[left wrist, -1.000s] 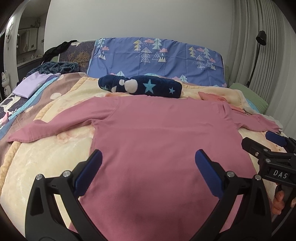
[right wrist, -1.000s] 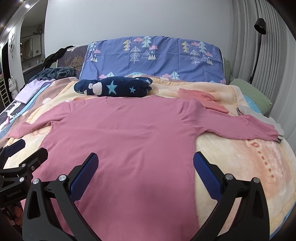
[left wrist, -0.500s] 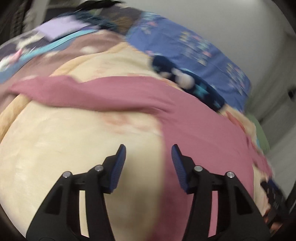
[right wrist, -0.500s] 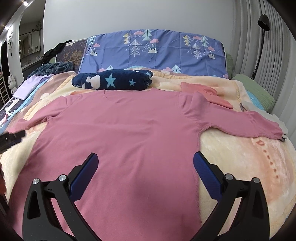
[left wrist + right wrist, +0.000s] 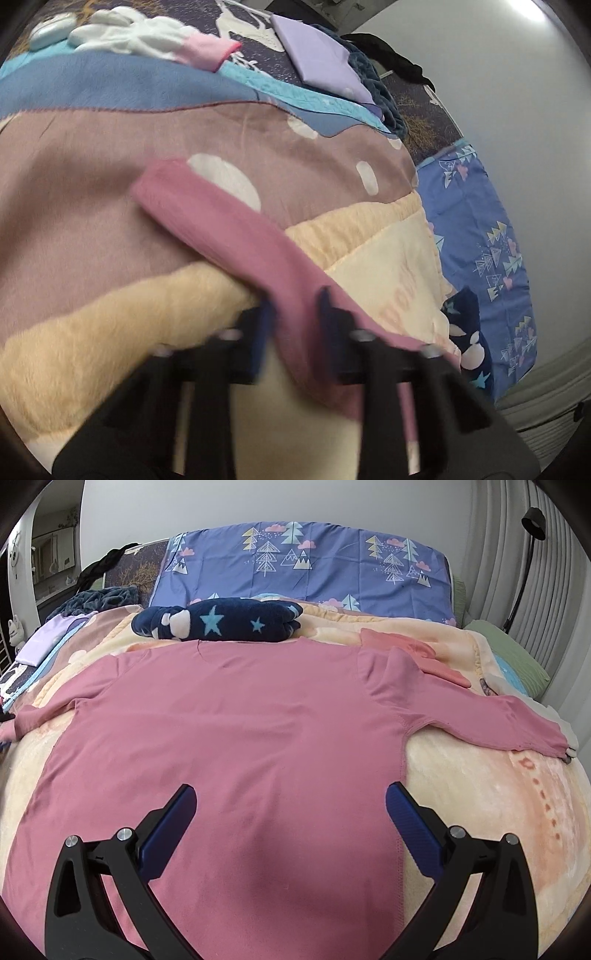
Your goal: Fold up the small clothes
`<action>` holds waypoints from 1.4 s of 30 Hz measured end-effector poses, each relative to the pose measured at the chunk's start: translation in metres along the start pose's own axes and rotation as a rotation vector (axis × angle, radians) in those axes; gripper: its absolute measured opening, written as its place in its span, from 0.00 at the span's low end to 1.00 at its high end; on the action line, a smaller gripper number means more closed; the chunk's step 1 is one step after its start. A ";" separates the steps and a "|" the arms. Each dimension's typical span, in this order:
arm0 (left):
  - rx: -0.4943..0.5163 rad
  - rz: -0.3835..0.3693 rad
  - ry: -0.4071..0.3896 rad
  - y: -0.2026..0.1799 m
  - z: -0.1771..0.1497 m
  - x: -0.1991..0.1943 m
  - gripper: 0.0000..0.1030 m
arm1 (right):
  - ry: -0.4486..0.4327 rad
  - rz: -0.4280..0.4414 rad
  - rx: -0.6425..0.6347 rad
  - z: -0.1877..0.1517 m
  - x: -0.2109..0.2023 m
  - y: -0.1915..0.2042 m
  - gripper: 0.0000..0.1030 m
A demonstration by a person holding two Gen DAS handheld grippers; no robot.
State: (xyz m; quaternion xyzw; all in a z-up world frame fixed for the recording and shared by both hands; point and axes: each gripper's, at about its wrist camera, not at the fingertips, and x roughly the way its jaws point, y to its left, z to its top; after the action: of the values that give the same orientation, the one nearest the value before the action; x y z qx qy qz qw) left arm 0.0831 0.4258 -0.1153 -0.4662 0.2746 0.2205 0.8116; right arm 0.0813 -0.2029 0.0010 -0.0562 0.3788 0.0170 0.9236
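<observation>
My left camera gives a smeared, tilted picture with a bright glare at the top right. My right camera is sharp, evenly lit, with curved dark edges.

Home bedroom: bed [image 5: 480,775], patterned pillow [image 5: 314,565], curtains [image 5: 498,572].

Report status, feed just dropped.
Left claw shut on pink shirt's sleeve. Right claw open above shirt body. Nothing blocking.

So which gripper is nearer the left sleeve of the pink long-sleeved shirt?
Left. The left gripper is shut on the left sleeve partway along it. The right gripper hovers open above the pink long-sleeved shirt, over its lower body, away from that sleeve.
</observation>
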 end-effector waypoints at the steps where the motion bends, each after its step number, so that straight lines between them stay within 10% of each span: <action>1: -0.002 -0.003 -0.003 -0.006 0.002 0.000 0.04 | 0.004 -0.002 0.003 -0.001 0.001 -0.002 0.99; 6: 0.269 -0.170 -0.066 -0.120 -0.032 -0.047 0.04 | 0.007 -0.021 0.032 -0.002 0.005 -0.015 0.99; 12: 0.791 -0.447 0.034 -0.291 -0.181 -0.093 0.05 | -0.001 -0.031 0.111 -0.005 0.004 -0.040 0.99; 14: 0.917 -0.475 0.076 -0.316 -0.234 -0.092 0.17 | -0.002 -0.041 0.126 -0.008 0.002 -0.049 0.99; 16: 1.027 -0.478 0.143 -0.328 -0.286 -0.083 0.55 | 0.004 -0.056 0.143 -0.012 0.000 -0.059 0.99; 20: 1.171 -0.433 0.222 -0.315 -0.341 -0.066 0.59 | 0.005 -0.073 0.174 -0.017 -0.003 -0.081 0.99; 25: 1.176 -0.350 0.195 -0.283 -0.316 -0.065 0.67 | 0.037 0.052 0.239 -0.013 0.001 -0.098 0.95; 29: 1.132 -0.235 0.126 -0.250 -0.276 -0.068 0.71 | 0.043 0.252 0.232 0.008 0.014 -0.088 0.62; 35: 1.116 -0.061 0.079 -0.207 -0.241 -0.056 0.76 | 0.157 0.579 0.293 0.062 0.076 -0.052 0.61; 42: 1.059 0.015 0.091 -0.189 -0.215 -0.040 0.80 | 0.375 0.635 0.463 0.088 0.162 -0.018 0.51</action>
State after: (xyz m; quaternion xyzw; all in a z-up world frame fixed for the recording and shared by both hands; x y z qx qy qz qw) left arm 0.1174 0.1443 -0.0580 0.0004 0.3865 0.0369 0.9216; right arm 0.2595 -0.2122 -0.0486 0.2694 0.5323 0.2043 0.7761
